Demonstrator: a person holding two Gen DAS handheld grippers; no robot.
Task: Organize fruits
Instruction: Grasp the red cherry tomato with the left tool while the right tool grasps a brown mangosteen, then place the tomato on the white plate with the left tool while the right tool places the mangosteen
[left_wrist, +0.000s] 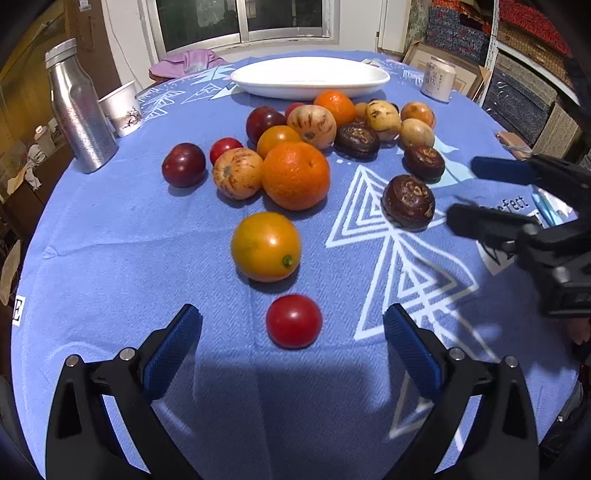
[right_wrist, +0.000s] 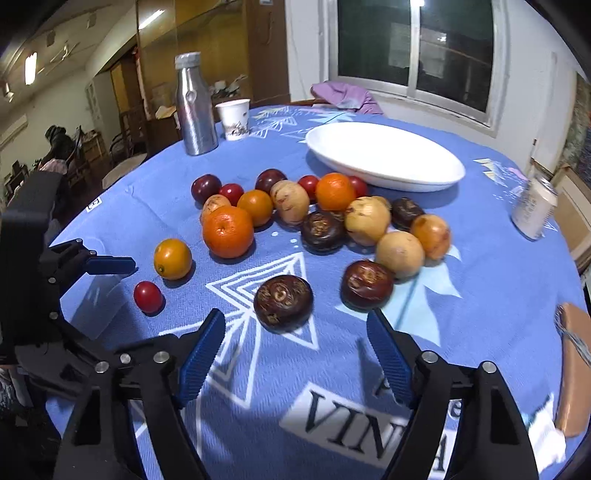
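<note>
A lived-in home dining room: round table (right_wrist: 480, 295) under a blue cloth, sliding window (right_wrist: 413, 48), wooden cabinets (right_wrist: 207, 44), stacked textiles (left_wrist: 524, 55).

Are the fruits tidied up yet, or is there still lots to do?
Nothing looks sorted yet: the white dish is empty. Nothing is held either. The left gripper stands open by a small red fruit, and the right gripper stands open before a dark brown fruit. All the fruit is on the blue tablecloth.

A dark sliding window (right_wrist: 413, 48) sits in a white wall, with wooden cabinets (right_wrist: 192, 40) beside it.
</note>
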